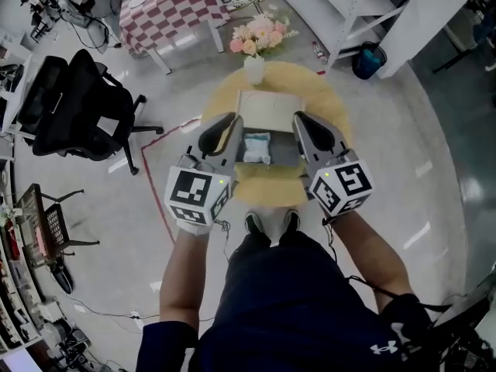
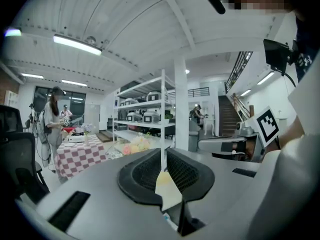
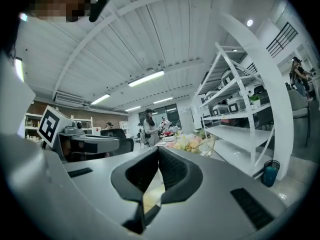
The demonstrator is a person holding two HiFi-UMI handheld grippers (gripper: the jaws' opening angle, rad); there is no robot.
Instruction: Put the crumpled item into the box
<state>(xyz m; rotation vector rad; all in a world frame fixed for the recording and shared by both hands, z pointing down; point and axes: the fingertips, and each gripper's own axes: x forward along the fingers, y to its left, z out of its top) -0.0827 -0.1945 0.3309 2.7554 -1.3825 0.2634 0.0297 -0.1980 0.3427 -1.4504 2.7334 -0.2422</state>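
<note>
Forearms out, a person stands over a round table (image 1: 329, 103), feet at its edge, holding the left gripper (image 1: 229, 122) and right gripper (image 1: 302, 119) level on either side of an open box (image 1: 267, 108). Pale and bluish, the crumpled item (image 1: 257, 147) appears to lie inside the box toward its left side, below and between the two tools and touched by neither.

On the left gripper the pads (image 2: 186, 170) stand narrow, with a thin slit between them and nothing in it; only the yellow table shows through lower down. On the right gripper the pads (image 3: 172, 169) meet at the tips, and they too are empty.

Both tools point out across the room rather than down, which suggests they are held clear above the box, not reaching in. Judged from how things lie, the item is in the box and the task looks all but finished. The likely last step is to draw the tools away without catching the box's flap.

Flowers (image 1: 260, 33) stand at the table's far edge, just beyond the box. An office chair (image 1: 74, 103) stands well apart on the left.
</note>
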